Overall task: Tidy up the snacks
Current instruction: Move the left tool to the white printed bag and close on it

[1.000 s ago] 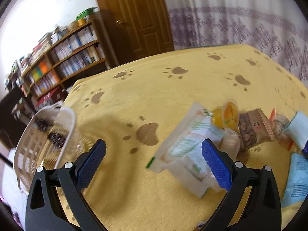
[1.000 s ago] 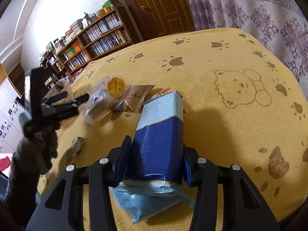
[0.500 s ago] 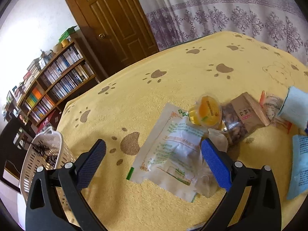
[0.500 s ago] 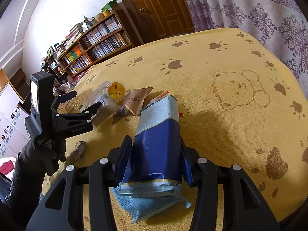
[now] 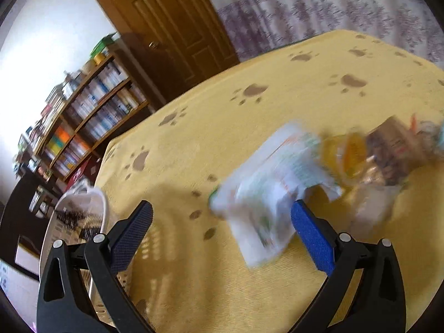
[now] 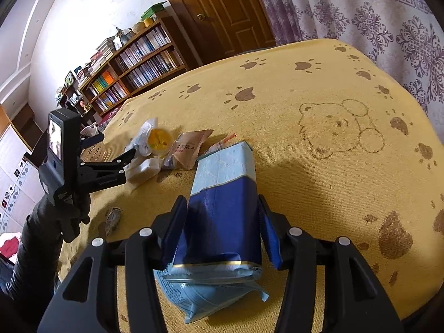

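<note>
- Yellow cloth (image 6: 277, 88) with brown paw prints and a bear drawing covered the table, and a bookshelf (image 6: 133, 63) and a wooden door (image 6: 222, 8) stood behind it.
- Most of the job looked not done yet. A white basket (image 5: 80, 222) sat at the table's left edge with only some small dark things inside, as far as the blurry left view showed.
- Many snacks lay loose on the cloth: a white packet (image 5: 272, 183), an orange jelly cup (image 6: 158, 138), a brown nut bag (image 6: 188, 147) and one small dark wrapper (image 6: 112, 217) by itself.
- The right gripper (image 6: 222, 233) was pinching a blue pack (image 6: 224, 208) from both sides, with a pale blue bag (image 6: 211, 291) under it.
- The blue pack's long side ran straight away from the right gripper toward the snack pile, with its pale blue end pointing away.
- The left gripper (image 5: 222, 224) had its fingers spread wide and held nothing. It hung just over the near end of the white packet, which lay slanted on the cloth.
- The loose snacks, and the blue pack too, probably had to go in the basket.
</note>
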Action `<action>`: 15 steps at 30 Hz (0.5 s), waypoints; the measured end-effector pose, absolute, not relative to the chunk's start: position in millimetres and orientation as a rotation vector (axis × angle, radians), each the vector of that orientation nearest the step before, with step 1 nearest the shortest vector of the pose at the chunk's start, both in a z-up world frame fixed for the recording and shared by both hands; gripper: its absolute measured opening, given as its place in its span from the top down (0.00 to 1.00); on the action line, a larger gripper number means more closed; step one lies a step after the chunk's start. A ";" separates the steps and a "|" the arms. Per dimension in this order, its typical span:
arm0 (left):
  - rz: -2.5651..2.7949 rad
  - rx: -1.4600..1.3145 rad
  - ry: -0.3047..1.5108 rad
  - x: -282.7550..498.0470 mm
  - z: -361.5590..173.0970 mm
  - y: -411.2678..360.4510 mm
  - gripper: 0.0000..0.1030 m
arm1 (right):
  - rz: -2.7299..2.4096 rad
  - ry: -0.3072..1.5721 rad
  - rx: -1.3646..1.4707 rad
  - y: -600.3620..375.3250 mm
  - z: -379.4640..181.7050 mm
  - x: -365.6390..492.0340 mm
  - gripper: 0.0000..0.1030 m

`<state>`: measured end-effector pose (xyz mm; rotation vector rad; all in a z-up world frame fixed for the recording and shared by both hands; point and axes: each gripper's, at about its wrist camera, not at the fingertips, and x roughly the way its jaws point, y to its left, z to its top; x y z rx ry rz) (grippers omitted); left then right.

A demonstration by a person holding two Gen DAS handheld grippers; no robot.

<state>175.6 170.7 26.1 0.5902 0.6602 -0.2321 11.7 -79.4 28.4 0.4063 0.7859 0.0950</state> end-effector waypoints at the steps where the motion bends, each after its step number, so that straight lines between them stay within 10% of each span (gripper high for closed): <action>1: -0.238 0.581 0.664 175.7 24.7 173.1 0.02 | 0.095 0.786 0.406 -79.5 28.4 11.8 0.50; 15: -0.409 0.629 0.633 167.4 26.5 142.1 0.02 | 0.096 0.774 0.422 -81.4 30.6 10.2 0.40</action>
